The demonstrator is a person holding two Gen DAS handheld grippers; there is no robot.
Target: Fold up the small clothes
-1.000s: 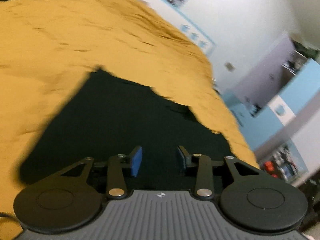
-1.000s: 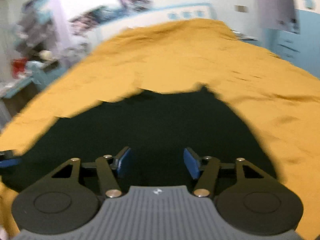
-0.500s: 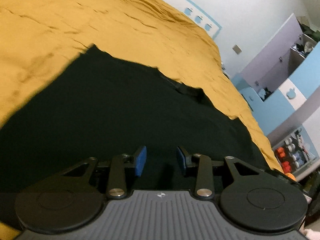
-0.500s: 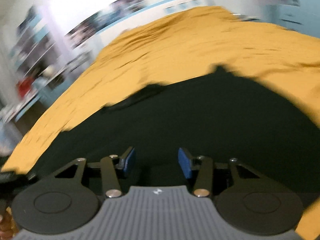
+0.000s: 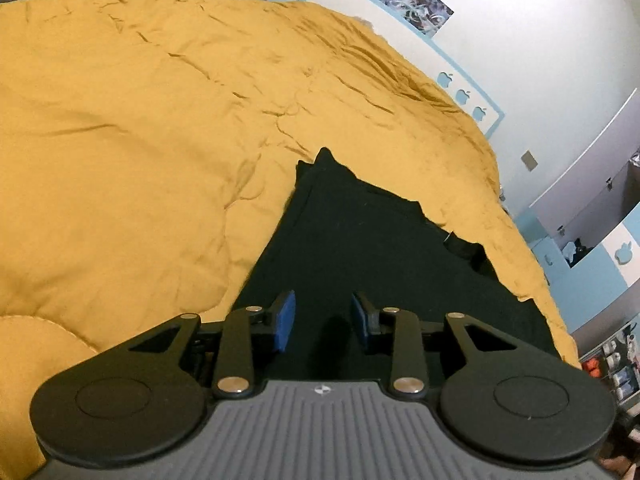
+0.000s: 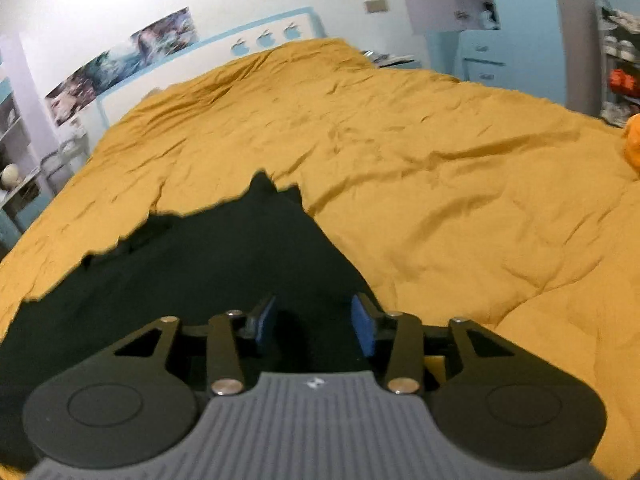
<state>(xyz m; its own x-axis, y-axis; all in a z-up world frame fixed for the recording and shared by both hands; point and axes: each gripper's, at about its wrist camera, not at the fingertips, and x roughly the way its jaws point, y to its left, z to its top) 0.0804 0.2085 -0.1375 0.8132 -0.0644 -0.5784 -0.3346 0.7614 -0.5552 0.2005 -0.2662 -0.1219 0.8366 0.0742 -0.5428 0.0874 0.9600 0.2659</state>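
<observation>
A black garment [image 5: 372, 248] lies spread flat on a mustard-yellow bedspread [image 5: 140, 128]. In the left wrist view my left gripper [image 5: 322, 322] hovers over the garment's near left part, its blue-padded jaws open with nothing between them. In the right wrist view the same garment [image 6: 208, 256] fills the lower left, and my right gripper [image 6: 316, 324] is over its near right edge, jaws open and empty. The garment's nearest edge is hidden under both grippers.
The yellow bedspread [image 6: 440, 160] stretches far beyond the garment on all sides. A white and blue headboard [image 6: 256, 40] and wall stand at the far end. An orange object [image 6: 632, 140] lies at the right edge. Shelves and drawers flank the bed.
Both grippers have swung outward to the garment's near corners and now view it from the side edges. Both have stayed open.
</observation>
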